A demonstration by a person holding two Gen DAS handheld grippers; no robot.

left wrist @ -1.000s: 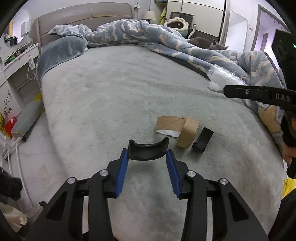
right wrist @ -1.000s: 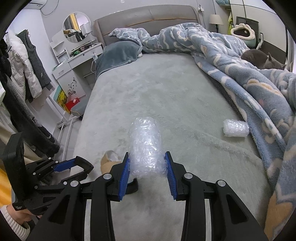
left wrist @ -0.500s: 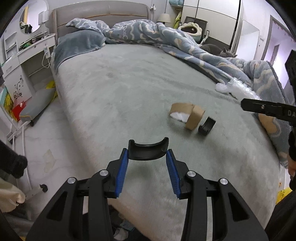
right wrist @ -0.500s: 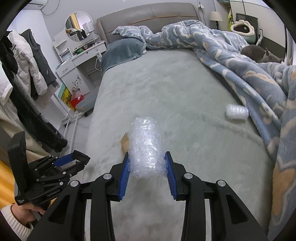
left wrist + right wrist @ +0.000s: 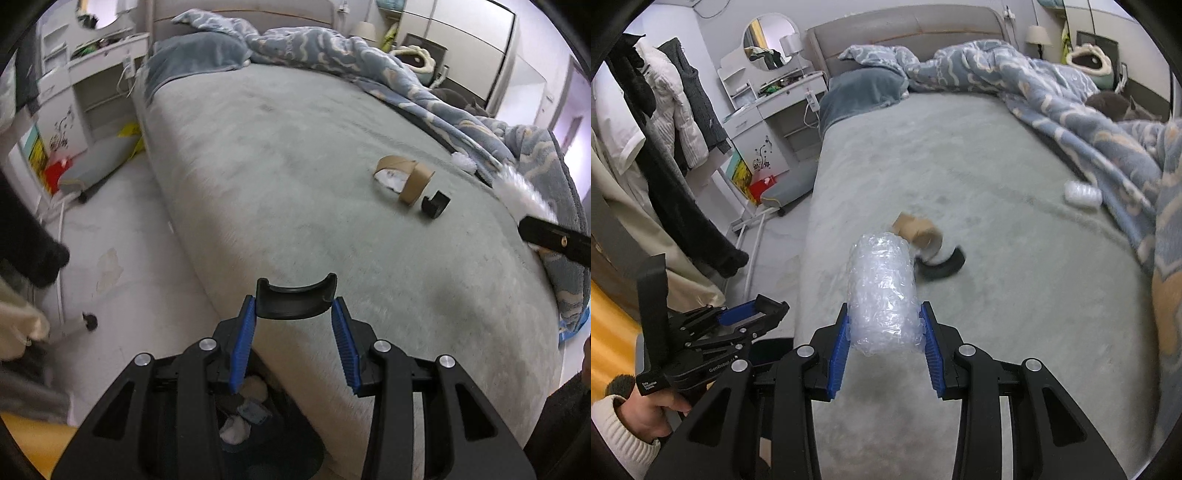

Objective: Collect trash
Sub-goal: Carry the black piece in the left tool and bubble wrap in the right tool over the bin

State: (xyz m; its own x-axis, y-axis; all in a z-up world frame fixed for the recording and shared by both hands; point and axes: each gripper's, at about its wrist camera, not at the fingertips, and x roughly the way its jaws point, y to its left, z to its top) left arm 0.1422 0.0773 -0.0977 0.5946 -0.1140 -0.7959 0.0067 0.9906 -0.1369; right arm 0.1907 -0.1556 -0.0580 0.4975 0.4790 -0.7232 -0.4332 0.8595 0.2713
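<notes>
Left wrist view: your left gripper (image 5: 295, 325) has its ribbed blue fingers (image 5: 242, 347) clamped on a curved black plastic piece (image 5: 295, 301), at the near edge of the plush grey-green bed (image 5: 295, 147). Farther right lie brown cardboard tape rings (image 5: 404, 179) and a small black clip (image 5: 436, 205).

Right wrist view: your right gripper (image 5: 884, 345) squeezes a crinkly clear bubble-wrap roll (image 5: 882, 291). A smaller bubble-wrap wad (image 5: 1084, 194) sits far right, beside the fleecy blue blanket (image 5: 1071, 110).
</notes>
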